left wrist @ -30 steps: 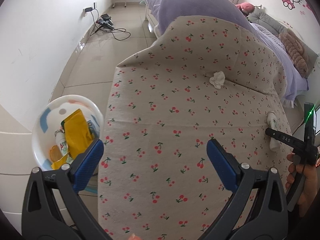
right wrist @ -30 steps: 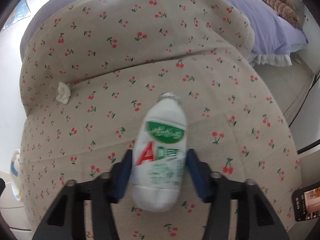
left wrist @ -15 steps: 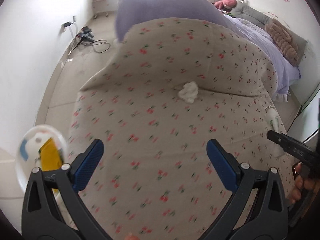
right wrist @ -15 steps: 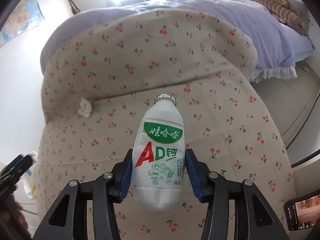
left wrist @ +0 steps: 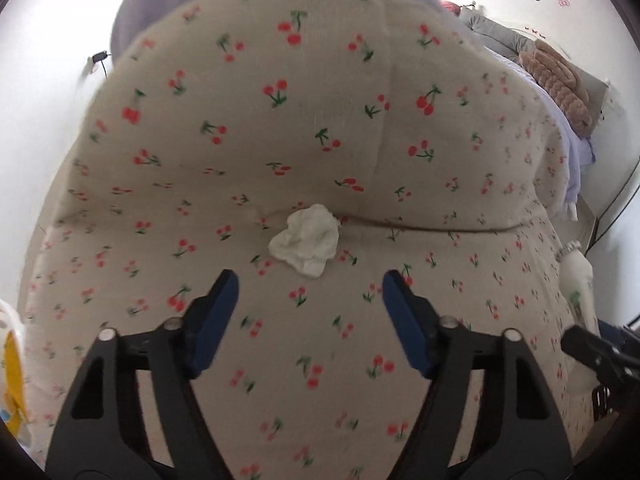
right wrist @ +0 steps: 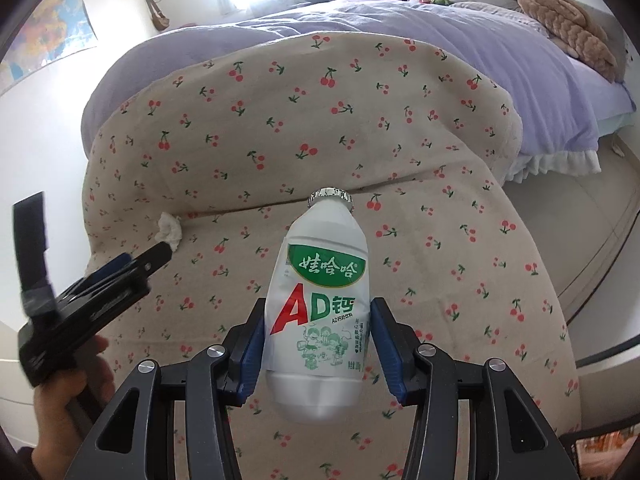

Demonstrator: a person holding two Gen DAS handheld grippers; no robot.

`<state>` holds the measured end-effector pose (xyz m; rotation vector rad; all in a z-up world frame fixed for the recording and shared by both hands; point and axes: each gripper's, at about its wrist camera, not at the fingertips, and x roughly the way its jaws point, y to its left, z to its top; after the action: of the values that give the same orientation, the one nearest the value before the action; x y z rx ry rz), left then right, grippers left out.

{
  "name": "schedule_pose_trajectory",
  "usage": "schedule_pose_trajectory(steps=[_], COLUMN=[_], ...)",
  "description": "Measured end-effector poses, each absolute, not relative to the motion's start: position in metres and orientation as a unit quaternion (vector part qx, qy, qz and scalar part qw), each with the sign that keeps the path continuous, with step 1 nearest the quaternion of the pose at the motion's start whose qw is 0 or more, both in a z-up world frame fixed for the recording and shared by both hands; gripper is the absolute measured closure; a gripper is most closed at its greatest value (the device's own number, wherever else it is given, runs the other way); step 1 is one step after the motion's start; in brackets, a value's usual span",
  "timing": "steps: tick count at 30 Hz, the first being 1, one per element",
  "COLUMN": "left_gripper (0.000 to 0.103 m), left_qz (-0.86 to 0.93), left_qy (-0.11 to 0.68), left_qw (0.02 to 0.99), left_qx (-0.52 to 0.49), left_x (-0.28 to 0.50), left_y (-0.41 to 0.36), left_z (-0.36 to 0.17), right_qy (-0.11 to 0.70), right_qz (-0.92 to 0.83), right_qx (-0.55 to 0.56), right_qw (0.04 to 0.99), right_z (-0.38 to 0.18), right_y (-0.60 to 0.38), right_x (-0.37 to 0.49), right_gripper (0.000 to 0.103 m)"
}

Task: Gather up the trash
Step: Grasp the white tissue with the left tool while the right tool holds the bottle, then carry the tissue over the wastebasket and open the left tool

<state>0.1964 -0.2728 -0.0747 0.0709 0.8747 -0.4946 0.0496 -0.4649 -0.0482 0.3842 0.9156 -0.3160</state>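
Observation:
A crumpled white tissue (left wrist: 306, 240) lies on the cherry-print cushion (left wrist: 280, 128), at the crease below its raised back. My left gripper (left wrist: 310, 316) is open and empty, its blue pads just short of the tissue on either side. My right gripper (right wrist: 318, 344) is shut on a white AD calcium milk bottle (right wrist: 320, 312) and holds it above the cushion, cap pointing away. The bottle also shows at the right edge of the left wrist view (left wrist: 576, 280). The tissue shows in the right wrist view (right wrist: 170, 230), with the left gripper (right wrist: 120, 268) close to it.
A white bin with yellow wrappers (left wrist: 10, 364) peeks in at the lower left edge. A bed with a lilac duvet (right wrist: 460, 40) and a brown cushion (right wrist: 568, 20) lies behind. The floor (right wrist: 580, 208) is to the right.
My left gripper has swung away from the bin and moved in close to the tissue. My right gripper has lifted the bottle off the cushion and holds it higher.

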Motion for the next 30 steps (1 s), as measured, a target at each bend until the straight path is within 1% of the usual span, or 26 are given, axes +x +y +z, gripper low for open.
schedule_pose_trajectory(steps=[1, 3, 5, 9, 10, 11, 12, 13, 14, 16, 22, 30], left_gripper=[0.037, 0.040, 0.048, 0.058, 0.061, 0.068, 0.070, 0.074, 0.082, 0.087, 0.089, 0.089], left_qz=[-0.237, -0.239, -0.241, -0.245, -0.245, -0.246, -0.246, -0.249, -0.253, -0.260, -0.269, -0.281], left_qy=[0.420, 0.421, 0.424, 0.427, 0.426, 0.426, 0.426, 0.427, 0.429, 0.429, 0.436, 0.438], left_qw=[0.876, 0.875, 0.873, 0.870, 0.871, 0.871, 0.870, 0.869, 0.867, 0.865, 0.859, 0.854], left_qx=[0.030, 0.020, 0.010, -0.005, -0.006, -0.006, -0.005, -0.005, -0.006, -0.002, 0.020, 0.016], left_x=[0.200, 0.207, 0.211, 0.219, 0.220, 0.222, 0.223, 0.224, 0.224, 0.226, 0.211, 0.185], left_y=[-0.275, -0.277, -0.277, -0.276, -0.274, -0.273, -0.271, -0.270, -0.268, -0.264, -0.242, -0.200], left_z=[-0.077, -0.080, -0.083, -0.086, -0.086, -0.085, -0.085, -0.084, -0.084, -0.080, -0.068, -0.041], right_qy=[0.438, 0.441, 0.444, 0.448, 0.448, 0.449, 0.449, 0.449, 0.449, 0.449, 0.444, 0.429], right_qz=[-0.151, -0.152, -0.153, -0.153, -0.152, -0.152, -0.151, -0.151, -0.151, -0.151, -0.145, -0.126], right_qx=[0.183, 0.184, 0.188, 0.193, 0.194, 0.194, 0.195, 0.195, 0.195, 0.198, 0.200, 0.183], right_qw=[0.867, 0.865, 0.863, 0.860, 0.859, 0.859, 0.859, 0.859, 0.859, 0.858, 0.861, 0.876], right_z=[-0.049, -0.053, -0.055, -0.059, -0.059, -0.059, -0.059, -0.059, -0.060, -0.059, -0.053, -0.032], right_y=[-0.467, -0.470, -0.474, -0.479, -0.479, -0.479, -0.479, -0.479, -0.479, -0.479, -0.471, -0.440], right_x=[0.050, 0.051, 0.051, 0.052, 0.052, 0.052, 0.052, 0.052, 0.052, 0.052, 0.053, 0.054], right_gripper=[0.052, 0.052, 0.052, 0.052, 0.052, 0.052, 0.052, 0.052, 0.052, 0.052, 0.052, 0.052])
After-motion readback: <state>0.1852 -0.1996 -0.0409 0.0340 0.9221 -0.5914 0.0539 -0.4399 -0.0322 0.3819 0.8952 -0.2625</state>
